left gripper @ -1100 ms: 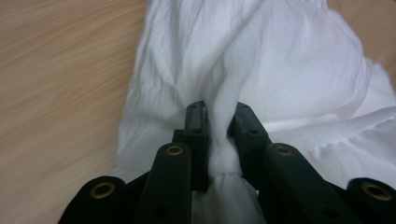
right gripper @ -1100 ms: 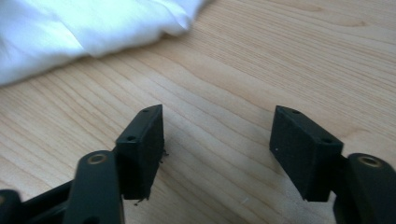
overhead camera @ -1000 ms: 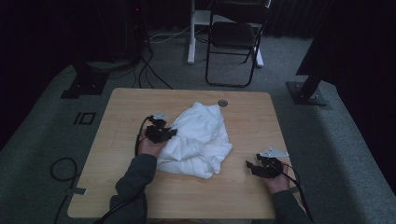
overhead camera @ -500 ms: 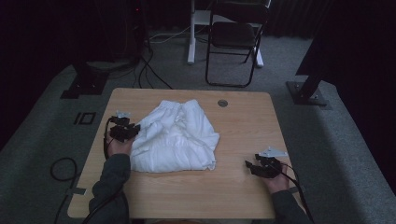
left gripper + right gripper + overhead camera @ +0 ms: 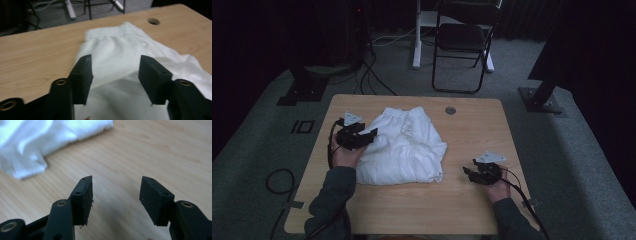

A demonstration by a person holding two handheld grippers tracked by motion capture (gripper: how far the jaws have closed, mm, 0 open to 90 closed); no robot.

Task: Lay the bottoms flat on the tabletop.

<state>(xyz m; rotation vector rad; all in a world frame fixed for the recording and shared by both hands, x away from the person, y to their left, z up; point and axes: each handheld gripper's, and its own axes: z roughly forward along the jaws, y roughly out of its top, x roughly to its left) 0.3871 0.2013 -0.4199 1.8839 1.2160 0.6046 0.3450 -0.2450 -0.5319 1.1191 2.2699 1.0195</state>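
White garment [image 5: 404, 147] lies crumpled on the table [image 5: 472, 200], a bit left of centre, elastic waistband toward the far edge near the round cable hole [image 5: 450, 110]. Left tool [image 5: 368, 136] hangs over the garment's left edge; its jaws have just been opening and now stand wide w/ nothing gripped, cloth below and between them in the left gripper view [image 5: 115, 75] but the pads aren't pressing it. Right tool [image 5: 468, 173] sits well apart, near the table's right front, jaws have just been closing a little but are wide apart over bare wood [image 5: 116, 195], garment corner [image 5: 30, 147] off to 1 side.
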